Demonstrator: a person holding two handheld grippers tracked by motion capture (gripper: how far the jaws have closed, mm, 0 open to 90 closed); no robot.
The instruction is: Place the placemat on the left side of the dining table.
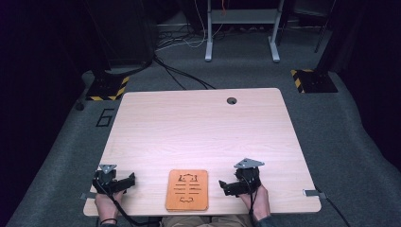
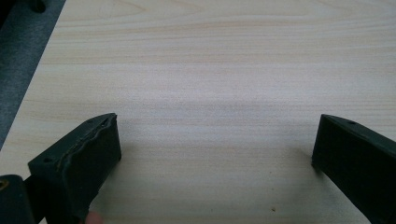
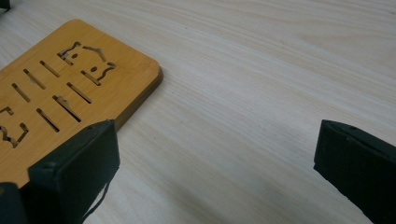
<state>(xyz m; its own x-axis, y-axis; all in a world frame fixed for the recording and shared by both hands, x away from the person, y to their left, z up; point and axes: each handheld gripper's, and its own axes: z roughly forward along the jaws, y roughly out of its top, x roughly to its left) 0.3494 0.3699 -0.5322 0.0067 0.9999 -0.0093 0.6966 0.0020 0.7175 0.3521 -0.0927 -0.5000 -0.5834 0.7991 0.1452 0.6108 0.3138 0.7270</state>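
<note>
Standing over a pale wood table (image 1: 198, 127) on grey carpet (image 1: 340, 123); round cable hole (image 1: 231, 100) near its far edge. Beyond it, white legs of another desk frame (image 1: 241, 28) and loose cables (image 1: 179, 71) on the floor. Two black-and-yellow striped base plates (image 1: 108, 88) flank the far corners.

Orange-brown bamboo board (image 1: 187, 190) lies flat at the near edge, centred between the hands, cut through with slots and small animal-like shapes, hard to make out from above.

Left tongs (image 1: 124, 182) rest on the table to the board's left, pointing toward it, jaws wide apart, bare wood between them in the left gripper view (image 2: 215, 140).

Right tongs (image 1: 226, 186) sit to the board's right, also aimed inward, jaws wide and empty; in the right gripper view (image 3: 217, 149) one jaw overlaps the board's near corner (image 3: 70, 84), apparently without touching.
</note>
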